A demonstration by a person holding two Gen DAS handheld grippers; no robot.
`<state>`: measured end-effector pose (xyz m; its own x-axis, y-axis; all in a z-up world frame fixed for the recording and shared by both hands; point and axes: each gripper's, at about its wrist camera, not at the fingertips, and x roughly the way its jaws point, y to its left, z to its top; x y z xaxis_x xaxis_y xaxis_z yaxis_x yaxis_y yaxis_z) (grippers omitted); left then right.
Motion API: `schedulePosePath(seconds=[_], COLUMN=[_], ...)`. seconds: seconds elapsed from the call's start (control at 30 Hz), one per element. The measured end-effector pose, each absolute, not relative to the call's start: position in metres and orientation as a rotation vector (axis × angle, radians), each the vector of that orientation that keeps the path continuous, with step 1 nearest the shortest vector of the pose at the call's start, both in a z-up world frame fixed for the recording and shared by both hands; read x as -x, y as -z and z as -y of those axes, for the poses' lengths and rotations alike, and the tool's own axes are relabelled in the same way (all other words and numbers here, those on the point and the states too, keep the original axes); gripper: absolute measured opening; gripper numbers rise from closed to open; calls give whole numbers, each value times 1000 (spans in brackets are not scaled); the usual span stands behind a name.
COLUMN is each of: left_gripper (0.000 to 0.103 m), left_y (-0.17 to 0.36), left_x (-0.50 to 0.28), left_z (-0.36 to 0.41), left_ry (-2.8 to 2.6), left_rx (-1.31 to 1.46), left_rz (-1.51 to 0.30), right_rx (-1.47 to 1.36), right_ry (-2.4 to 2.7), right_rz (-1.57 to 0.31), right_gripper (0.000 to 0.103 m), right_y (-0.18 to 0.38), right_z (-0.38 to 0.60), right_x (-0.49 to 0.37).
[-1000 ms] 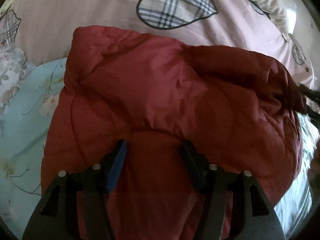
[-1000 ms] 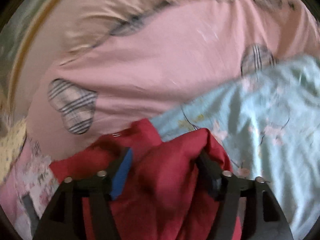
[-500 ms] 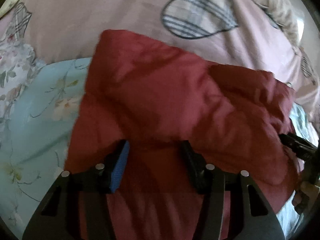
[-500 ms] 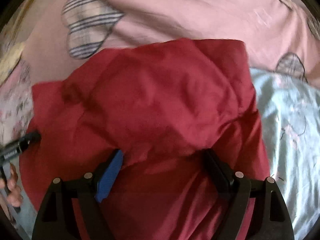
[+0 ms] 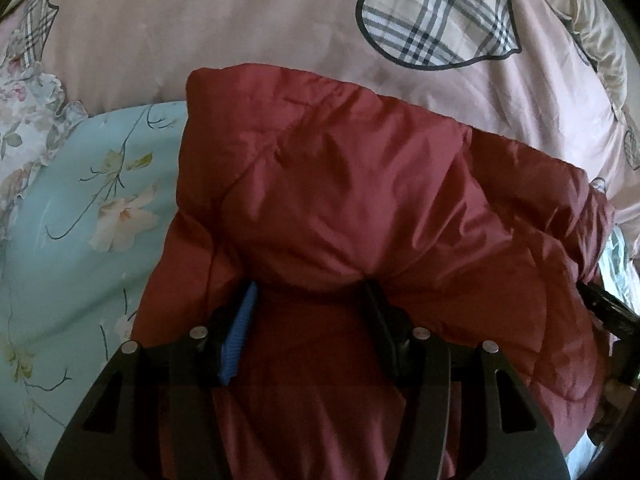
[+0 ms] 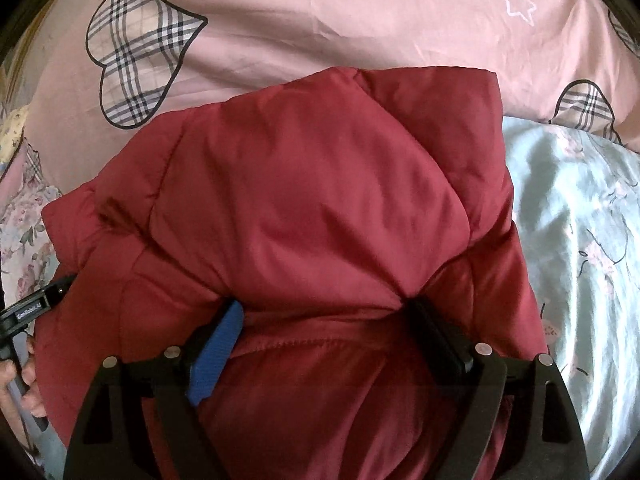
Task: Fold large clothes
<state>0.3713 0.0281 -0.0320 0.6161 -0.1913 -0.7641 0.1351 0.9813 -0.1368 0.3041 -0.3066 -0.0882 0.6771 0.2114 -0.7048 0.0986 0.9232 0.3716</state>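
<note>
I've swung my right gripper (image 6: pixel 320 312) back over the red jacket (image 6: pixel 312 208); both it and my left gripper (image 5: pixel 310 296) stand released, fold laid.

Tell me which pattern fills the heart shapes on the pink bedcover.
A plaid check of grey and dark lines on cream fills each heart shape on the pink bedcover; the right wrist view shows it best.

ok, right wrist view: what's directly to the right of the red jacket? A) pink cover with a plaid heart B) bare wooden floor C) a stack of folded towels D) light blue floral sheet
D: in the right wrist view the red jacket has its right edge against the light blue floral sheet; the pink cover with plaid hearts lies beyond the jacket, further from the camera, not at its right side.
</note>
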Motion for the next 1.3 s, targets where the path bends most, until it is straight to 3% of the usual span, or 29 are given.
schedulePosePath(seconds=[0.33, 0.43, 0.83, 1.13, 1.3], left_gripper=[54, 59, 61, 72, 72], left_y=[2, -3, 2, 9, 17], left_x=[-333, -316, -282, -282, -287], left_z=[-52, -62, -97, -118, -125], left_ry=[247, 254, 260, 240, 240], left_rx=[131, 157, 236, 282, 308], left_rz=[-856, -838, -841, -848, -855], right_rx=[-413, -416, -460, -532, -553], right_ry=[-89, -107, -123, -99, -100], right_rz=[-774, -768, -784, -811, -814], right_gripper=[87, 87, 87, 87, 87], right_y=[62, 55, 54, 69, 76], right_z=[312, 315, 336, 363, 370], right_x=[-268, -248, -193, -184, -184])
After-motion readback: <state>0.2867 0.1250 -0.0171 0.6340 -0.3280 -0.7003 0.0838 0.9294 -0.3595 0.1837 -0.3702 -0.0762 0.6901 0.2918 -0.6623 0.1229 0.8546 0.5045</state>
